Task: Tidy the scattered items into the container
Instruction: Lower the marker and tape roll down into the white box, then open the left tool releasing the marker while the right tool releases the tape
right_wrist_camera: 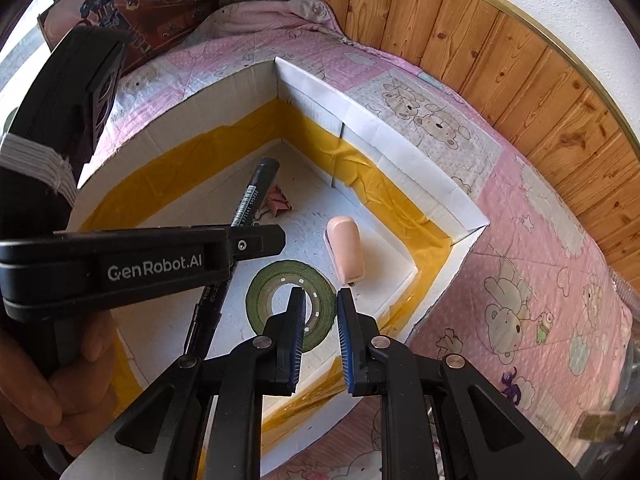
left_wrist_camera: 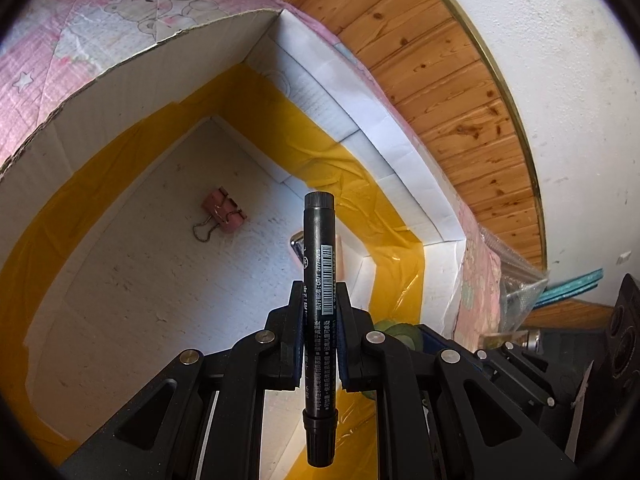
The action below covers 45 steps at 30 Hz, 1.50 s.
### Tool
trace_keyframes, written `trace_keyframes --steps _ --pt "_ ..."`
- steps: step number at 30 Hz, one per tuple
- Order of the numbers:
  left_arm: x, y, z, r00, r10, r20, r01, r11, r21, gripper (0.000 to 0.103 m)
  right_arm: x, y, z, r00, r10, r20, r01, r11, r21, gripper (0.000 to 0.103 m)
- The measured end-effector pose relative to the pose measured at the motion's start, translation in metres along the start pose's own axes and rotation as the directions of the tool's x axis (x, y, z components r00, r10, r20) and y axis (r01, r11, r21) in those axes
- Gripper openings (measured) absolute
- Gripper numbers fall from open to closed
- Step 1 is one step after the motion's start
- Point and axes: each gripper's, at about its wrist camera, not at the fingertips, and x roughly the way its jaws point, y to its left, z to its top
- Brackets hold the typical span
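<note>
My left gripper (left_wrist_camera: 319, 292) is shut on a black marker pen (left_wrist_camera: 318, 272) and holds it over the inside of the white cardboard box (left_wrist_camera: 120, 120) with yellow tape. The pen (right_wrist_camera: 256, 192) and the left gripper (right_wrist_camera: 256, 240) also show in the right wrist view. On the box floor lie a pink binder clip (left_wrist_camera: 224, 210), a green tape roll (right_wrist_camera: 264, 292) and a pink stapler (right_wrist_camera: 346, 248). My right gripper (right_wrist_camera: 322, 300) hangs over the tape roll, its jaws a small gap apart and empty.
The box wall (right_wrist_camera: 400, 160) stands on a pink bear-print quilt (right_wrist_camera: 520, 280). A wood-panelled wall (right_wrist_camera: 520, 60) runs behind. A toy carton (right_wrist_camera: 140, 0) lies at the back left. A plastic bag (left_wrist_camera: 516, 292) lies at the right in the left wrist view.
</note>
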Motion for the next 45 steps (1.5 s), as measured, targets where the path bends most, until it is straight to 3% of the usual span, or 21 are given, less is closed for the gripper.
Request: trace_keyframes --steps 13,34,38,45 --pt "0.019 0.006 0.008 1.000 0.005 0.001 -0.005 0.997 -0.083 0.013 0.020 0.007 0.003 0.995 -0.032 -0.098 0.018 0.990 -0.141 0.017" --pt "0.031 0.007 0.017 0.998 0.056 0.006 -0.056 0.994 -0.089 0.013 0.027 0.010 0.004 0.988 -0.018 -0.152 -0.013 0.979 -0.205 0.017" --pt "0.028 0.005 0.019 0.999 0.053 0.013 -0.051 0.994 -0.092 0.024 0.028 0.010 0.003 0.988 0.004 -0.152 -0.035 0.979 -0.201 0.019" --pt "0.019 0.005 0.023 0.998 0.053 0.021 -0.051 0.994 -0.101 0.032 0.018 0.007 0.001 0.990 0.010 -0.138 -0.033 0.985 -0.167 0.021"
